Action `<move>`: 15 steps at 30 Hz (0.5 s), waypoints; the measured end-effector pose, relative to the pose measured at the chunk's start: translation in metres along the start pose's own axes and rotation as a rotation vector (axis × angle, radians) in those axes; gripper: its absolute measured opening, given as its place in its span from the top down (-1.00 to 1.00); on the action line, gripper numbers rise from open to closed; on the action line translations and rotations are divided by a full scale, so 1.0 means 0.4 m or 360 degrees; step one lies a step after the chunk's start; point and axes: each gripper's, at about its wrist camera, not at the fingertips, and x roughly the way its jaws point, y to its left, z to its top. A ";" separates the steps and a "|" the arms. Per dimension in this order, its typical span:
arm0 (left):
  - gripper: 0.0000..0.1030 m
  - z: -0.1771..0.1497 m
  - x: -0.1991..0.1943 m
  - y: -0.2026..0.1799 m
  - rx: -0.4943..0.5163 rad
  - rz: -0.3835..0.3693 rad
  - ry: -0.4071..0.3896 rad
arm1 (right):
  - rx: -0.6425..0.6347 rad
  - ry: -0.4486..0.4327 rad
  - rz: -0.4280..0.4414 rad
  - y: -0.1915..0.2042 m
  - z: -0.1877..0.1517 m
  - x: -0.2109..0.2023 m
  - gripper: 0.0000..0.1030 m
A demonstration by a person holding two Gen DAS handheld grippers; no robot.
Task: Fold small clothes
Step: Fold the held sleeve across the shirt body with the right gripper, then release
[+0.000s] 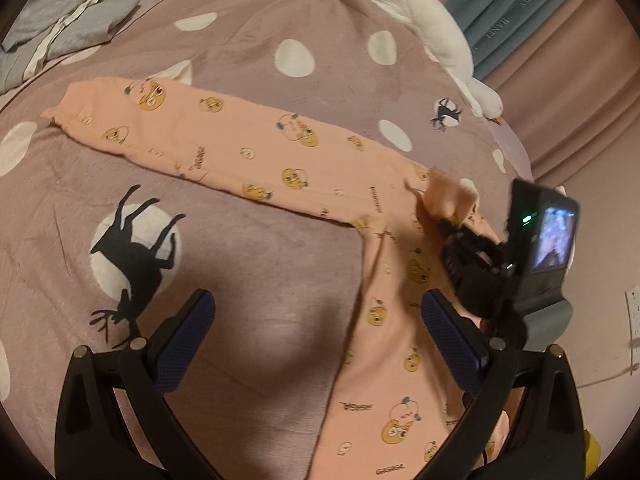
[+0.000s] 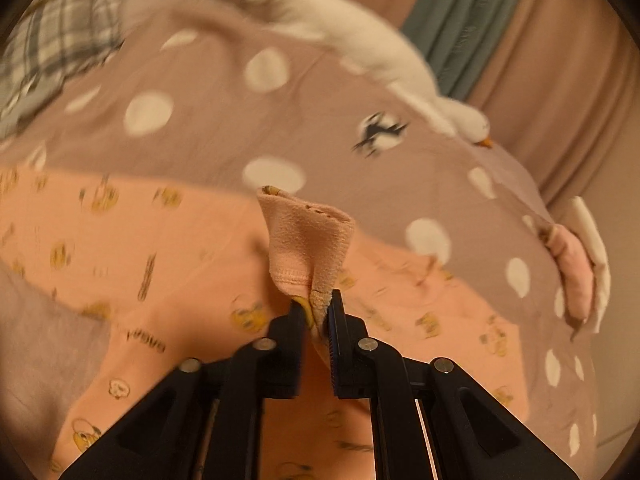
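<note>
Bedspread lies bare around right claw-pinched pyjama cuff.

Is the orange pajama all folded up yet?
Not yet. The peach cartoon-print pajama garment lies mostly spread on the bed; the right gripper pinches one cuff.

Peach print on a spotted mauve bed

The garment is peach with small yellow cartoon faces and dark lettering. The bedcover is dusty mauve with white ovals and black deer silhouettes. A goose toy is white with an orange beak; a plaid cloth is grey and white. Curtains are pink beside teal.
</note>
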 end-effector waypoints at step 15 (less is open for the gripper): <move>-0.99 0.066 0.073 -0.119 0.0082 -0.0221 0.0066 | 0.0672 -0.0134 0.0936 -0.315 -0.113 -0.114 -0.08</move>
